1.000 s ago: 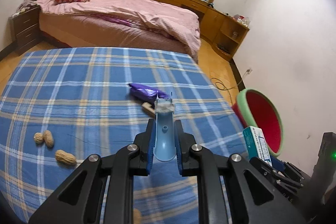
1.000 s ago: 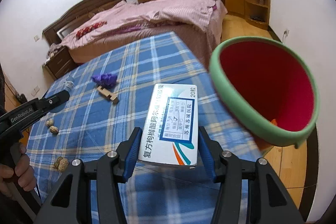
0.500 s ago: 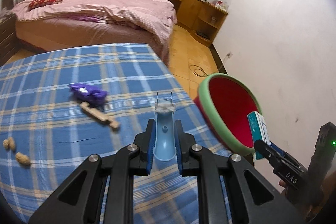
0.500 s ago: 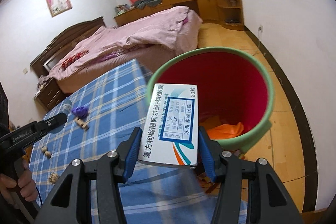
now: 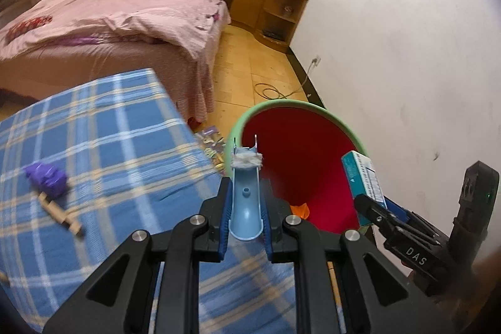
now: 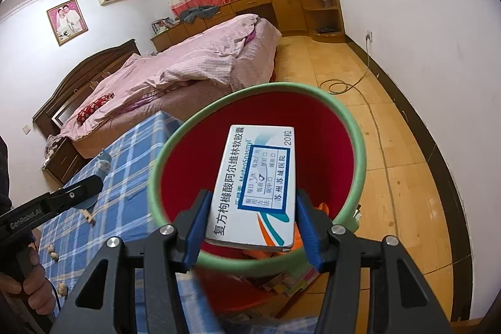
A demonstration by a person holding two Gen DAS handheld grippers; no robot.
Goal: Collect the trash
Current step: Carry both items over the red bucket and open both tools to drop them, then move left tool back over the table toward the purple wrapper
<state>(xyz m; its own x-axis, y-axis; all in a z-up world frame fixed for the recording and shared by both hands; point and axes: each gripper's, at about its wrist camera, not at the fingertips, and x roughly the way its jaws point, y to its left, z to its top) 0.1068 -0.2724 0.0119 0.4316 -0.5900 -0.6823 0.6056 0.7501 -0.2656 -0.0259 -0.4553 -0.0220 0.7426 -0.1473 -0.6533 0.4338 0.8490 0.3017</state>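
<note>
My left gripper (image 5: pixel 245 202) is shut on a light blue plastic scoop-like piece (image 5: pixel 245 196) with white fluff at its tip, held over the near rim of the red bin with a green rim (image 5: pixel 332 115). My right gripper (image 6: pixel 250 208) is shut on a white medicine box (image 6: pixel 255 183), which hangs above the mouth of the bin (image 6: pixel 353 143). The same box (image 5: pixel 363 177) shows at the right of the left wrist view. Orange trash (image 5: pixel 300 210) lies at the bin's bottom. A purple wrapper (image 5: pixel 47 179) and a wooden piece (image 5: pixel 61 213) lie on the blue plaid tablecloth (image 5: pixel 109 130).
Peanuts (image 6: pixel 54 255) lie on the cloth near a hand (image 6: pixel 34 290) holding the left gripper. A pink bed (image 6: pixel 188 64) stands behind the table. Wooden floor with a cable (image 6: pixel 338 86) runs to the right. Colourful packets (image 5: pixel 213 146) lie on the floor beside the bin.
Both grippers swung right, from over the table to over the bin. The box now hangs above the bin's mouth and the blue piece reaches its rim. Both grips are unchanged.
</note>
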